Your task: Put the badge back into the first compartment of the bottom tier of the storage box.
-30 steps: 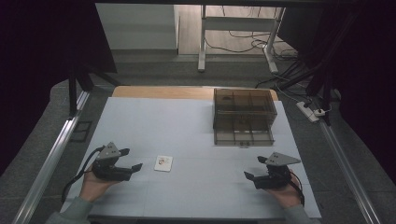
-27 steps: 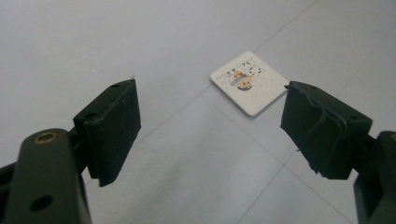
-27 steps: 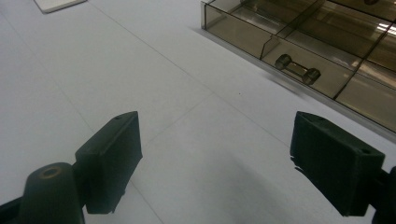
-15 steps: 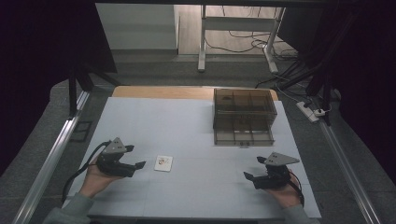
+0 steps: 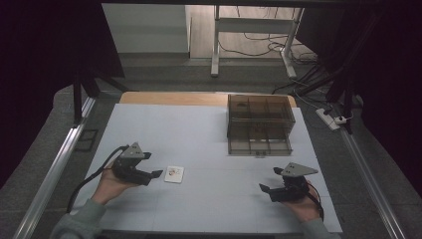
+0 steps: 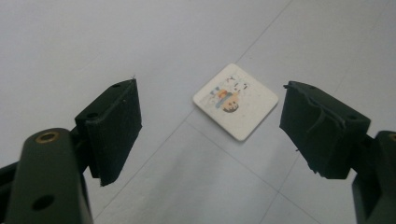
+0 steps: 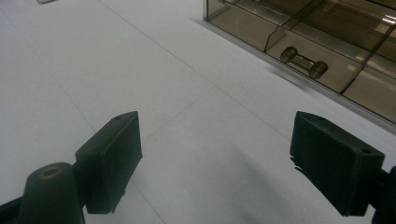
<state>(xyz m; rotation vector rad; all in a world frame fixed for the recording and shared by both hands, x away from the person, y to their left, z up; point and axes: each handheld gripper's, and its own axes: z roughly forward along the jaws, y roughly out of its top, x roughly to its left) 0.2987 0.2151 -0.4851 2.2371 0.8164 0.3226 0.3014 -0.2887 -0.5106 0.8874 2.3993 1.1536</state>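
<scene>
My left gripper (image 5: 155,174), jaws spread wide, has closed in on the small printed card (image 5: 174,174) lying flat on the surface (image 5: 209,139); a grasp seems near. My right gripper (image 5: 264,188) waits released.

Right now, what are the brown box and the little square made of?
Box: looks like smoky see-through plastic, glossy; you can see its dividers and handle through the walls. Square: a thin, matte white card or tile with a printed picture; paper or plastic, I can't tell which.
</scene>
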